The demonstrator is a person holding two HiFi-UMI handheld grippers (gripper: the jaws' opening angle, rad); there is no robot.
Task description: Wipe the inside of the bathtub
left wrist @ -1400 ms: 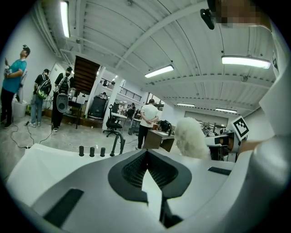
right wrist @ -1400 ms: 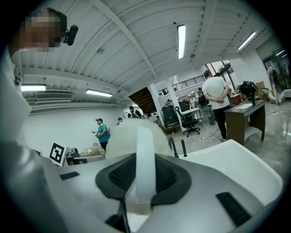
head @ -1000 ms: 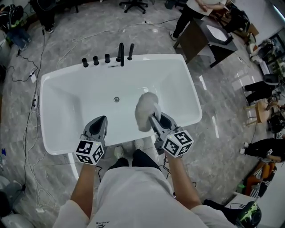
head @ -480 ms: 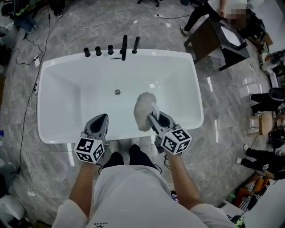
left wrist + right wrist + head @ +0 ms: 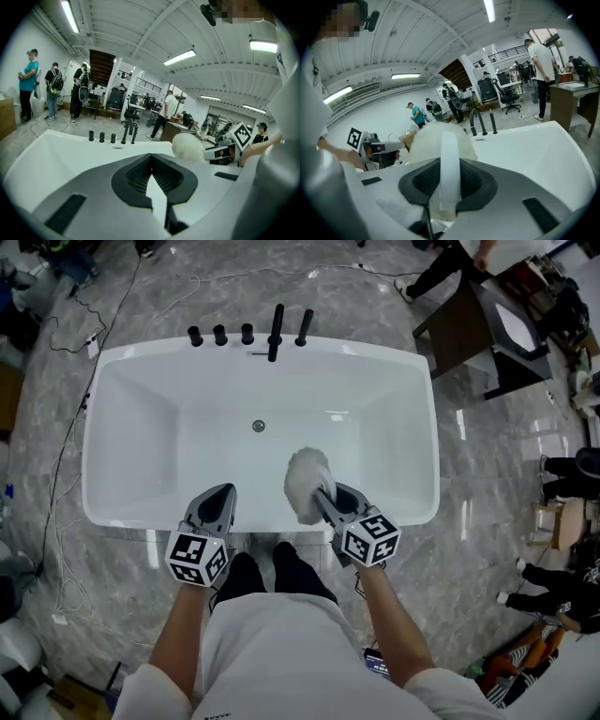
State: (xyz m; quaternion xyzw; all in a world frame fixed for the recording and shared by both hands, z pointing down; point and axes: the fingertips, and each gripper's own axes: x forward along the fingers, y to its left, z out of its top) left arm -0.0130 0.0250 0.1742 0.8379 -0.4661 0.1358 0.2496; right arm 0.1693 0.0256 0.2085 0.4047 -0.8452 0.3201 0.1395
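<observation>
The white bathtub (image 5: 412,367) lies across the head view, with its drain (image 5: 258,426) in the middle of the floor. A fluffy white duster (image 5: 306,480) hangs over the tub's near inner wall. My right gripper (image 5: 325,497) is shut on its white handle (image 5: 449,154), and the fluffy head (image 5: 423,140) fills the space beyond the jaws. My left gripper (image 5: 222,493) hovers over the near rim, to the left of the duster, shut with nothing in it. The left gripper view shows its closed jaws (image 5: 151,174) and the duster (image 5: 188,146) off to the right.
Black taps and a spout (image 5: 275,331) stand on the far rim. Cables (image 5: 56,474) trail over the marble floor at the left. A dark desk (image 5: 478,334) and people are at the upper right. The person's feet (image 5: 272,563) stand against the tub's near side.
The head view has shifted, so the tub now sits more to the right and lower. Both grippers keep nearly the same pose, and the duster stays in the right one.
</observation>
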